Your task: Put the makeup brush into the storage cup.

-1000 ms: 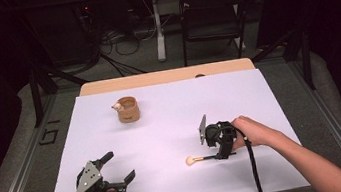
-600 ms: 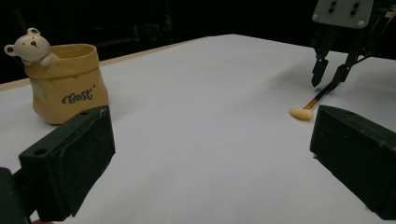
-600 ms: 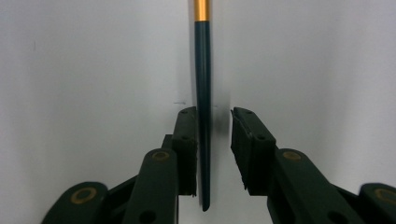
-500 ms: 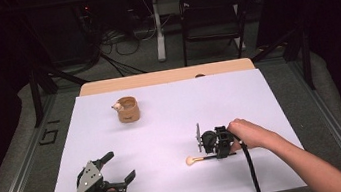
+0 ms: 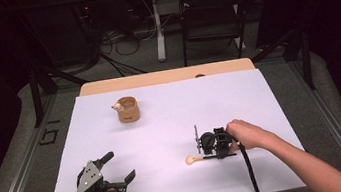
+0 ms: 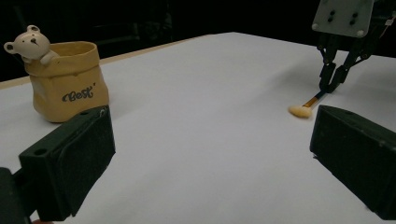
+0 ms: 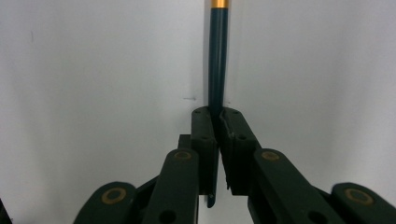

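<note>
A small makeup brush (image 5: 193, 160) lies on the white table (image 5: 171, 116), cream bristles to the left. Its dark blue handle (image 7: 217, 60) with a gold band runs up from between my right gripper's (image 7: 217, 119) jaws, which have just been closing and now pinch the handle end. In the high view the right gripper (image 5: 206, 157) sits low over the table at the front right. My left gripper (image 5: 119, 167) rests at the front left, open with nothing between its jaws. From the left gripper view (image 6: 210, 154) the brush (image 6: 301, 110) and the right gripper (image 6: 330, 86) appear at the far right.
A yellow bag-shaped pot (image 5: 127, 109) with a small bear on its rim stands at the back left of the table; in the left gripper view the pot (image 6: 65, 84) is at upper left. A black chair (image 5: 212, 14) stands beyond the table.
The right gripper has come down and a little toward the front edge, onto the brush handle. The brush lies where it was, and the left gripper has stayed in place.
</note>
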Available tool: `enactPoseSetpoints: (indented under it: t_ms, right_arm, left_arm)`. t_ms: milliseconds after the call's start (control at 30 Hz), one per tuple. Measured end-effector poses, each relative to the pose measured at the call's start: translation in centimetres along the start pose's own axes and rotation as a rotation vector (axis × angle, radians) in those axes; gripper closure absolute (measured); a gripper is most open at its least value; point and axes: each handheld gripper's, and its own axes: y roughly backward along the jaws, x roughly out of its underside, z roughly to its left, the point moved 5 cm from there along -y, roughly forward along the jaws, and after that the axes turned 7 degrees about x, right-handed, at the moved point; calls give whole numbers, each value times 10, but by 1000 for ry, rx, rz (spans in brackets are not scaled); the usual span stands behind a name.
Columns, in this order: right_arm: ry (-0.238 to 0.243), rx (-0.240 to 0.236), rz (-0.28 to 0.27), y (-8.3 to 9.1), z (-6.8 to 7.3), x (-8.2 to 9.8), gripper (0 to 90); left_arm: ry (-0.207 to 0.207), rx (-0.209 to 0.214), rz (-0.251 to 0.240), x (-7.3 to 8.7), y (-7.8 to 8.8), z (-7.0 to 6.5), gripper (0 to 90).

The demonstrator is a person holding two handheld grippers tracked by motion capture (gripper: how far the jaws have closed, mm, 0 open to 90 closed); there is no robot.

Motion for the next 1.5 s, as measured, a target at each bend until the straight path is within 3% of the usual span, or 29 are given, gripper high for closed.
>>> enactPoseSetpoints:
  t_ms: [67,433,1133,1500]
  right_arm:
    - [-7,2,1,1,0,1,847]
    - [-67,14,-123,15,1,1,848]
    - [-300,63,-447,47,-8,18,848]
    - [-373,94,-611,53,-9,14,848]
  left_arm:
    - [-2,-1,4,0,0,0,0]
    - [0,-12,6,0,-1,0,1]
    - [-1,-25,16,1,-1,1,1]
    - [1,-13,17,0,-1,1,1]
